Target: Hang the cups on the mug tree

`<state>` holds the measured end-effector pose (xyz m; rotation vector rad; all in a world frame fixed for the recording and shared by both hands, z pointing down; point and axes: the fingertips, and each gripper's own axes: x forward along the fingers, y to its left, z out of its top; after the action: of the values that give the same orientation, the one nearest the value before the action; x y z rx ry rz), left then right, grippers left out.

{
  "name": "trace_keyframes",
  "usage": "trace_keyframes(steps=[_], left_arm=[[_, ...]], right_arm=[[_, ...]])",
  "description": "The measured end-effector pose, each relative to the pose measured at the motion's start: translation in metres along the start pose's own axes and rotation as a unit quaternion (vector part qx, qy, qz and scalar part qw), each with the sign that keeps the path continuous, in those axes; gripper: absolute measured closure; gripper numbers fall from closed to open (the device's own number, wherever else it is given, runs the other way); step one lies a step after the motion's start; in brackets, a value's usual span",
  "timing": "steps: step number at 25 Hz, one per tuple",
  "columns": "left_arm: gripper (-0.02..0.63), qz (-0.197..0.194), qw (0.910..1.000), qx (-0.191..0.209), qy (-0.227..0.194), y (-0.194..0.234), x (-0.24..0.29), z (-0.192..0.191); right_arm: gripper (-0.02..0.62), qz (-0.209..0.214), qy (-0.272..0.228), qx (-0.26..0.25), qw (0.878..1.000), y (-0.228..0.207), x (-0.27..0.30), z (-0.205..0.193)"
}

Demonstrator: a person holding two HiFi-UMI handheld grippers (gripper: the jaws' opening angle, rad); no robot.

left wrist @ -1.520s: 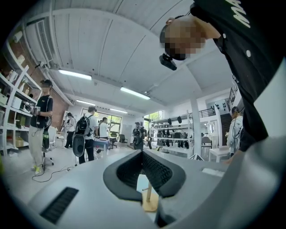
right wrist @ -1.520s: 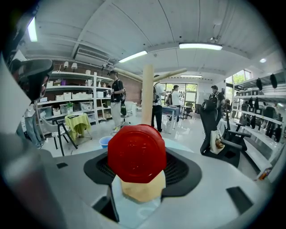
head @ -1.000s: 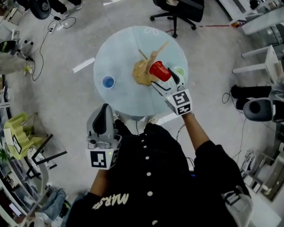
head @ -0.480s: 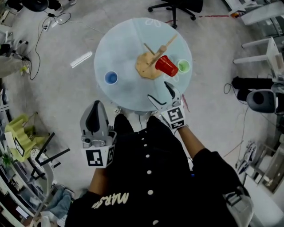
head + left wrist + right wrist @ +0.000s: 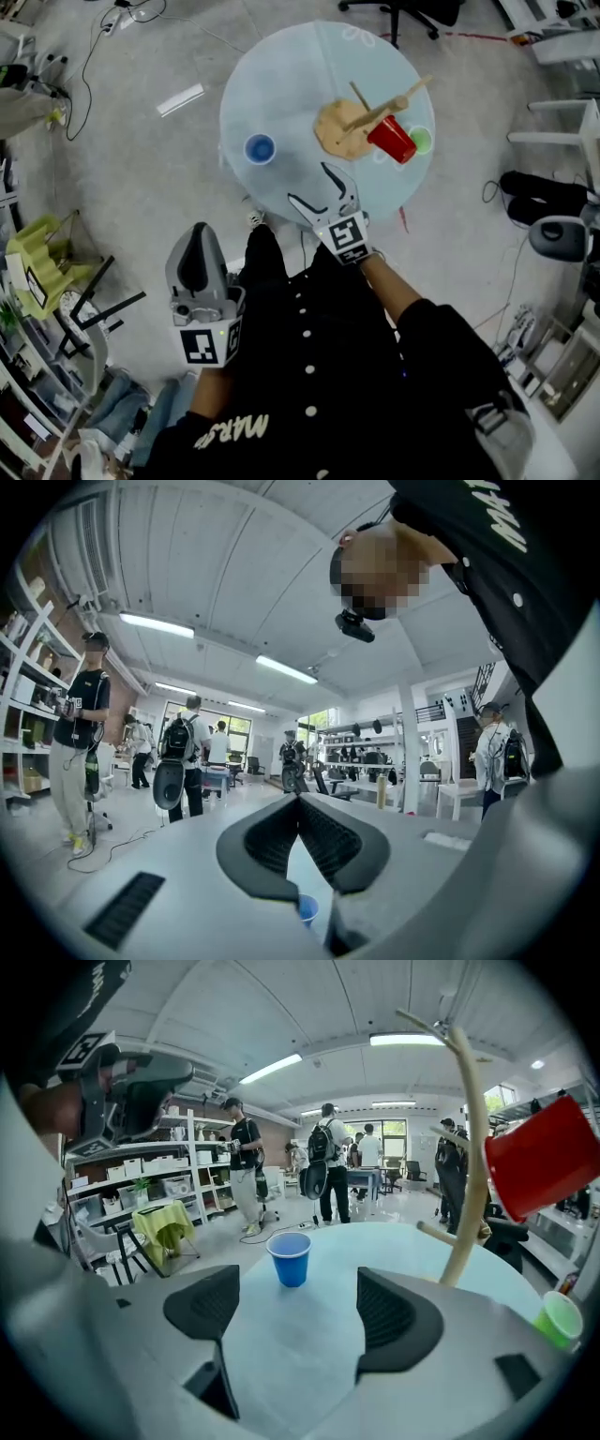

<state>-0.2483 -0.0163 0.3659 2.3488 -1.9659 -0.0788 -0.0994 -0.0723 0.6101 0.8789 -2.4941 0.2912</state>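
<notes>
A wooden mug tree (image 5: 343,129) stands on the round pale table (image 5: 300,75). A red cup (image 5: 391,141) hangs tilted on one of its branches, seen too as red cup (image 5: 542,1157) beside the trunk (image 5: 473,1166). A green cup (image 5: 420,141) stands right of the tree, and a blue cup (image 5: 260,148) stands upright at the table's left. My right gripper (image 5: 311,185) is open and empty over the table's near edge, with the blue cup (image 5: 290,1257) ahead between its jaws. My left gripper (image 5: 194,265) is shut and empty, held off the table by my left side.
An office chair (image 5: 403,11) stands beyond the table. Cables (image 5: 89,56) trail on the floor at far left. A yellow-green chair (image 5: 37,272) and shelving sit at my left. Several people (image 5: 326,1162) stand in the room behind the table.
My right gripper has drawn back from the red cup and moved left along the table's near edge. The red cup stays hanging on the tree. The left gripper has barely moved.
</notes>
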Motion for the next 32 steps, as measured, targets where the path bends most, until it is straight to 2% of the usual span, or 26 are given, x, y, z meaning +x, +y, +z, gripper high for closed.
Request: trace_keyframes(steps=[8,15,18,23,28,30,31,32], left_arm=[[0.611,0.020,0.9994,-0.013,0.024,0.050,-0.019,-0.016],[0.611,0.021,0.9991,-0.014,0.034,0.089,-0.025,-0.030],[0.611,0.020,0.9988,-0.015,0.042,0.109,-0.021,-0.039],[0.611,0.013,0.9987,-0.008,0.049,0.128,-0.015,-0.045],[0.611,0.007,0.9986,-0.018,0.048,0.144,-0.015,-0.048],[0.611,0.005,0.9985,-0.020,0.051,0.147,-0.013,-0.049],[0.611,0.004,0.9984,-0.022,0.052,0.148,-0.010,-0.050],[0.611,0.003,0.9984,-0.024,0.052,0.147,-0.008,-0.050]], right_arm=[[0.199,0.019,0.018,-0.024,0.999,0.025,0.083,-0.003],[0.202,-0.003,0.044,0.008,0.999,0.035,0.147,-0.018],[0.204,-0.014,0.046,-0.001,0.999,0.035,0.174,-0.014],[0.204,-0.025,0.060,0.000,0.998,0.034,0.196,-0.019],[0.215,-0.047,0.067,-0.011,0.997,0.037,0.200,-0.018],[0.235,-0.056,0.066,-0.012,0.996,0.036,0.200,-0.018],[0.321,-0.059,0.066,-0.014,0.996,0.033,0.201,-0.017],[0.327,-0.061,0.064,-0.013,0.996,0.030,0.201,-0.016]])
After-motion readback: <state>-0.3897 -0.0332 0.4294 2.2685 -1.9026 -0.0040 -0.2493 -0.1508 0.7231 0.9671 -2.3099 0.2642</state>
